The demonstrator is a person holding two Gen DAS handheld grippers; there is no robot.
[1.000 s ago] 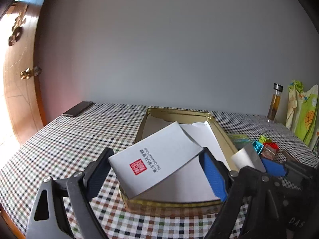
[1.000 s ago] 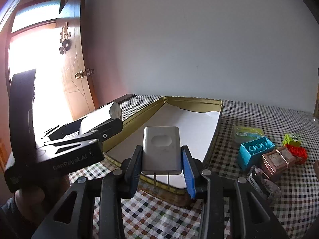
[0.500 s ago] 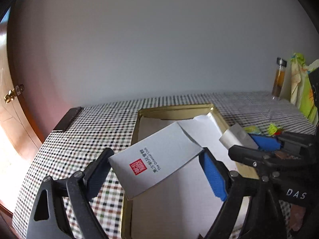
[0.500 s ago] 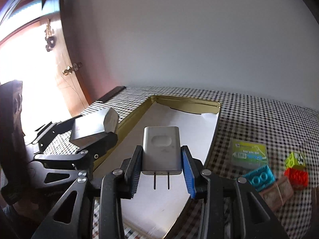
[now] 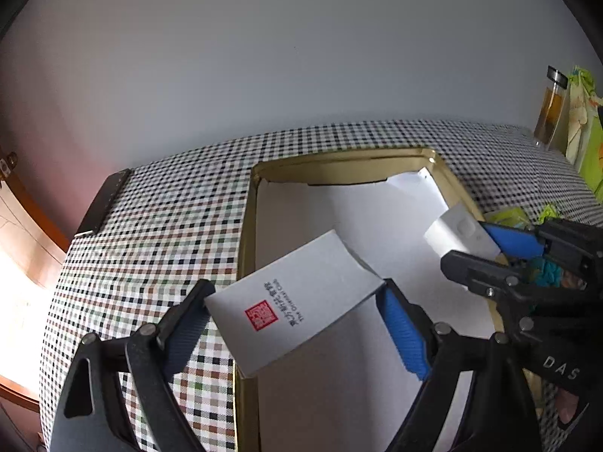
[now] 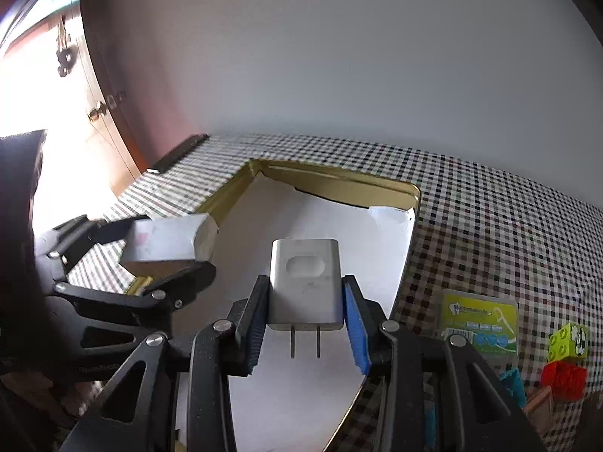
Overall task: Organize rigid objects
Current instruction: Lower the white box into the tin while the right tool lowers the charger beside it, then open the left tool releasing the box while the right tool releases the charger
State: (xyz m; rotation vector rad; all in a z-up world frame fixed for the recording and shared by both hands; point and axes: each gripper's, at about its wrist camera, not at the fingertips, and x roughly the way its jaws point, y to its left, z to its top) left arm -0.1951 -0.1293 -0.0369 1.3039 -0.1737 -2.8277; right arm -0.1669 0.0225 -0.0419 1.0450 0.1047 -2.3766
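Both grippers moved over gold tray (image 6: 241, 184); left gripper (image 5: 297, 324) clamps white box (image 5: 294, 312), right gripper (image 6: 305, 324) clamps charger (image 6: 305, 282); blocks (image 6: 565, 373) beside.

Tray (image 6: 331, 182) floor free; toys (image 6: 565, 374) crowd right.

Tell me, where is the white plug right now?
The white plug sits pinched in the right gripper, above the gold tray, in the right wrist view's middle.

Checked-cloth table (image 5: 162, 233), gold tray (image 6: 412, 203), dark phone (image 5: 103, 203), floss box (image 6: 478, 316), toy blocks (image 6: 565, 358)
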